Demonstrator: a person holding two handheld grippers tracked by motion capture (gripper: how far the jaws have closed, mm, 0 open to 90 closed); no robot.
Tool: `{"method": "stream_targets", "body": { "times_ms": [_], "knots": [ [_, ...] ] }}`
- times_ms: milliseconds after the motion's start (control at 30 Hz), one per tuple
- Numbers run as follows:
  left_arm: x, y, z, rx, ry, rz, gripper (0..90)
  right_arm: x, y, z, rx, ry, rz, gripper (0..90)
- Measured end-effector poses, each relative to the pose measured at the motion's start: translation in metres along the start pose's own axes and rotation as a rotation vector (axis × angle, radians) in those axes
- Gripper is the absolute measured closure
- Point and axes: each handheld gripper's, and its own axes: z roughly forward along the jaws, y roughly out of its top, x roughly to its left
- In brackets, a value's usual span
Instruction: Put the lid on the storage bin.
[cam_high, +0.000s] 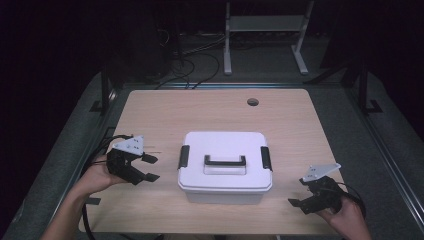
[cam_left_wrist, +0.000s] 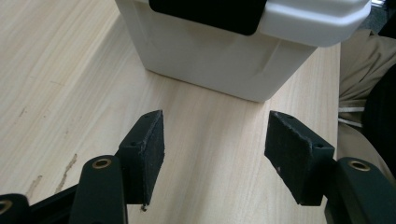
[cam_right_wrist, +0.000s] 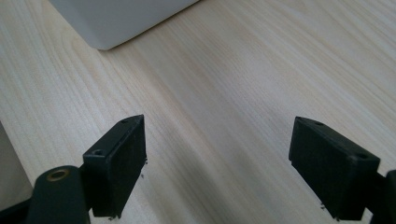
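box (cam_high: 225, 167), white plastic with a lid, sits at the middle of the table (cam_high: 210, 107), its handle (cam_high: 225, 161) lying flat on top and a black latch on each short end: one at nine o'clock (cam_high: 184, 156), one at three o'clock (cam_high: 266, 158). both latches look snapped down, so the work in hand appears to be getting at them or at the handle.

left gripper (cam_high: 148, 168) hangs at nine o'clock of the box, near it but apart, jaws spread with nothing between them; in the left gripper view its pads (cam_left_wrist: 148, 148) frame bare wood, with the box wall (cam_left_wrist: 212, 56) ahead at twelve o'clock and the dark latch (cam_left_wrist: 210, 13) at the top edge. right gripper (cam_high: 300, 196) waits at about four o'clock of the box, well apart, also released and empty; the right gripper view shows its pads (cam_right_wrist: 122, 161) over the table with a box corner (cam_right_wrist: 107, 21) up at eleven o'clock.

to do this step well, i'd judge the left gripper needs to rise a little, since its jaws aim at the wall below the latch. bring one pad under the latch's lower lip, then lever outward, not upward, or the light box may tip or slide toward three o'clock. the right gripper could steady the far end first. whether the latch hinges at top or bottom is not clear from here.
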Motion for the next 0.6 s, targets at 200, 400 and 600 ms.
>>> {"method": "stream_targets", "body": {
  "times_ms": [200,400,600],
  "knots": [
    [-0.002,-0.004,0.002,-0.004,0.001,-0.007,35.8,0.0,0.0,0.0,0.001,-0.001,-0.004,18.5],
    [-0.003,-0.01,0.001,-0.009,0.006,-0.013,35.1,0.0,0.0,0.0,-0.001,-0.001,-0.001,18.5],
    [-0.005,-0.016,0.003,-0.008,0.009,-0.023,33.6,0.0,-0.001,-0.001,0.0,-0.002,-0.001,18.5]
  ]
}}
